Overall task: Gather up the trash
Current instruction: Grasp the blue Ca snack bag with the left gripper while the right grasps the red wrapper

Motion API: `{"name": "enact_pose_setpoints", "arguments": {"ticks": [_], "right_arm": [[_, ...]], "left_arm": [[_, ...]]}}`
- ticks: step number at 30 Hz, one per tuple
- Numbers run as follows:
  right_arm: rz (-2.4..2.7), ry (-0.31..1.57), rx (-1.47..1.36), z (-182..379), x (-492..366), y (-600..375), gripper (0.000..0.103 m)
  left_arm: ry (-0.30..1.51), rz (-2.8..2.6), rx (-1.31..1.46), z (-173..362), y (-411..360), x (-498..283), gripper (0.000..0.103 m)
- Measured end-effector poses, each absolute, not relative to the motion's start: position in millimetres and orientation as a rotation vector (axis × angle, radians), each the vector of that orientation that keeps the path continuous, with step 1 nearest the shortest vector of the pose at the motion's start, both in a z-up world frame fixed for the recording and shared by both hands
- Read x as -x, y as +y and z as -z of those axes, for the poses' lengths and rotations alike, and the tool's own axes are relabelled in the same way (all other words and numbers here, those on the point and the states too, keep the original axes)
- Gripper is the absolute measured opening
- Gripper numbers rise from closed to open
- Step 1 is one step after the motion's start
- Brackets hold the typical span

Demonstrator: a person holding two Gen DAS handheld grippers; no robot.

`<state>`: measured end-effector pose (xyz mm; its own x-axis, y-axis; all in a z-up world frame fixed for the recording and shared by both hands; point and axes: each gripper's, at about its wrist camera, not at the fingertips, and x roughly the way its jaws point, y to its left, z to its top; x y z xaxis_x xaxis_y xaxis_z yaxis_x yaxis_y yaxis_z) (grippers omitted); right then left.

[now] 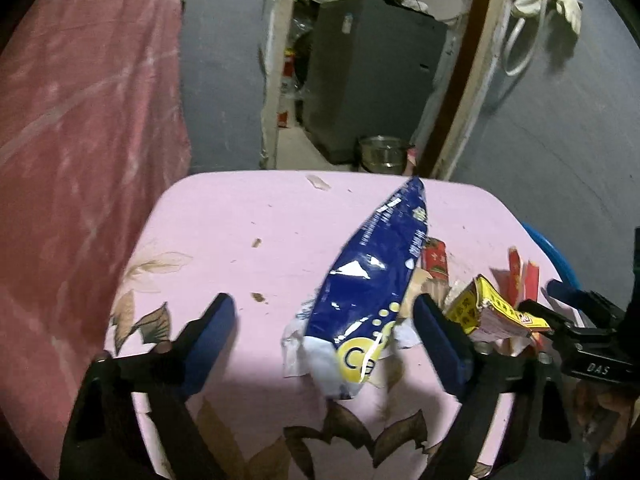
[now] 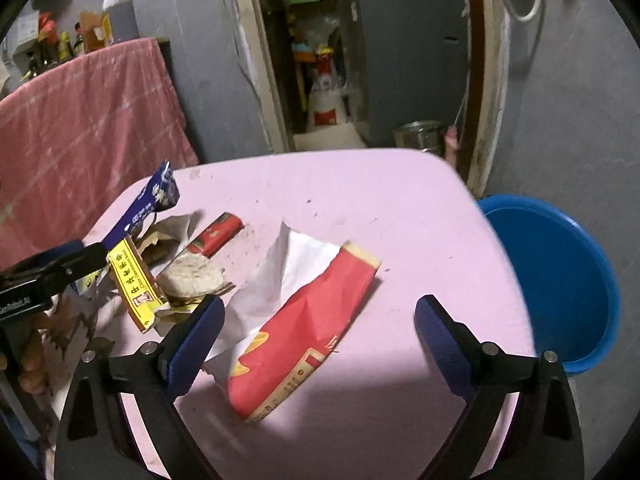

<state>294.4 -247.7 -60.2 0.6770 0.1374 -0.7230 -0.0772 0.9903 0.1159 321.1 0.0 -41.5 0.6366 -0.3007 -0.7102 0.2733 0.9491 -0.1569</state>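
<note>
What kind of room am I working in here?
Probably a lived-in home, near a storage room: a pink flowered tabletop strewn with wrappers, a blue plastic basin beside it, and a doorway onto a grey metal cabinet.

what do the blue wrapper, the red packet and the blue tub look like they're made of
Blue wrapper: glossy plastic film, judging by the sharp white glints and creases.
Red packet: looks like matte paper, softly creased with no shine, white paper sticking out.
Blue tub: probably moulded plastic, with a smooth, evenly coloured wall and a rounded rim.
</note>
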Motion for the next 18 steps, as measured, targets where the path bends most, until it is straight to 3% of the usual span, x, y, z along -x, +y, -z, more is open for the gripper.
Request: {"name": "enact_pose_setpoints", "arguments": {"ticks": [2, 8, 12, 18], "right_arm": [[-0.146, 0.834, -0.089, 61.2, -296.9, -246.9, 0.085], [-0.196, 0.851, -0.096, 63.0, -303.2, -240.9, 0.078], [-0.229, 0.847, -0.109, 62.7, -302.4, -238.2, 0.073], [-0.259, 0.836, -0.129, 62.7, -298.3, -236.0, 0.057]], "left_arm": [[0.838, 0.35, 0.029, 43.0, -4.5, -323.0, 0.067], [0.878, 0.36, 0.044, 45.2, -8.9, -324.8, 0.042], [0.897, 0.363, 0.118, 42.8, -1.1, -323.3, 0.036], [0.916, 0.344, 0.227, 38.7, 11.1, -317.7, 0.033]]}}
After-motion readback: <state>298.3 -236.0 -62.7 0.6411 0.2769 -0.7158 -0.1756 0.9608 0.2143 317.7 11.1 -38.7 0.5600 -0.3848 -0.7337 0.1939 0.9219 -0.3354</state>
